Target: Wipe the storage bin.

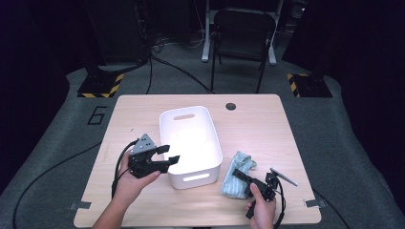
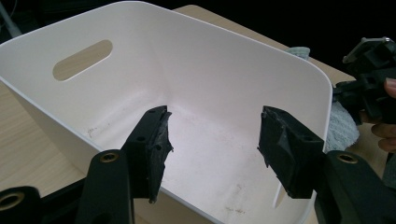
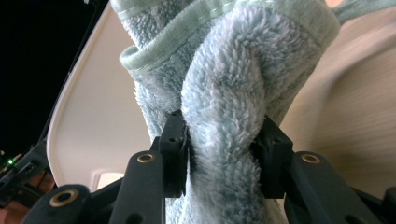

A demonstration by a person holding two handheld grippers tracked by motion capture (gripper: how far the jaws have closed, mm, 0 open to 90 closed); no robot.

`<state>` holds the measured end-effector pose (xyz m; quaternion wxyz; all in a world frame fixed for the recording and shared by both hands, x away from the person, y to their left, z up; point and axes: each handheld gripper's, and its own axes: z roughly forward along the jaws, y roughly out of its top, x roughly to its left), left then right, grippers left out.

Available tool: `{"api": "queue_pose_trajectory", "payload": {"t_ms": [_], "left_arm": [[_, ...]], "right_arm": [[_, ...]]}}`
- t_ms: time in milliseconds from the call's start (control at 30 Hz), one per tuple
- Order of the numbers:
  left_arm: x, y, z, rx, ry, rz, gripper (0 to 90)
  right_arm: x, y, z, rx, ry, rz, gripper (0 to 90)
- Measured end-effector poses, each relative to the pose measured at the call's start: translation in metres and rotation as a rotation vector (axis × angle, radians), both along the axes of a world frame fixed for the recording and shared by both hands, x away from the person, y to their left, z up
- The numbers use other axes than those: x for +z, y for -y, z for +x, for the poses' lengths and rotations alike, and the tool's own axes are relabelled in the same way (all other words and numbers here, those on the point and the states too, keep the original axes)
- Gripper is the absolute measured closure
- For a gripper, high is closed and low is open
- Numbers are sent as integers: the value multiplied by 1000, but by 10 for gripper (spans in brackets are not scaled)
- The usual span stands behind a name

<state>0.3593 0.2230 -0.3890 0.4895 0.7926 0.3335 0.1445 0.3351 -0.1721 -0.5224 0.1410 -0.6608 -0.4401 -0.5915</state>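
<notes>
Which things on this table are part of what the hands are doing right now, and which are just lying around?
In use:
- light blue towel, pinched in the right tongs
- white bin, with the open, empty left tongs over it

Lying about:
- grey pen-like stick right of the towel; what it is I cannot tell
- folding chair beyond the table

The high view looks forward and down over the whole table; both gripper views sit close, sharing the white bin.
</notes>
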Motion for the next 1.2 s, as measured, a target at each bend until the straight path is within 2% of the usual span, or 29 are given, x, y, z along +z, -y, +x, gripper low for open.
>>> {"api": "queue_pose_trajectory", "payload": {"t_ms": [67, 100, 233, 267, 333, 433, 500, 567, 633, 933, 1100, 1133, 1200], "left_arm": [[0, -1, 0, 0, -4, -3, 427], [-1, -1, 0, 3, -10, -5, 427], [-3, -2, 2, 12, -2, 6, 427], [-3, -2, 2, 14, 2, 12, 428], [-3, -3, 3, 14, 8, 13, 428], [-3, -3, 3, 14, -3, -3, 428], [-2, -4, 3, 24, 15, -2, 428], [-2, -6, 3, 23, 11, -14, 428], [-1, -8, 4, 29, 14, -7, 428], [1, -13, 5, 49, -12, -2, 431], [1, -15, 6, 51, -13, 3, 431], [1, -15, 7, 52, -11, 5, 431], [1, -15, 7, 54, -6, 12, 431]], "right_arm": [[1, 5, 0, -10, 10, -5, 614], [4, 7, 0, -15, -2, 17, 614], [6, 20, 1, -41, 30, -3, 615], [9, 22, 1, -48, 13, 19, 616], [10, 29, 2, -59, 40, -16, 616], [13, 40, 3, -76, 51, -31, 615], [15, 47, 3, -91, 44, -50, 614], [16, 54, 3, -110, 54, -72, 616], [18, 59, 3, -124, 57, -79, 619], [25, 84, 3, -164, 41, -219, 620], [25, 95, 2, -202, 29, -268, 622], [25, 96, 2, -204, 18, -305, 624], [21, 92, 4, -210, -8, -346, 624]]}}
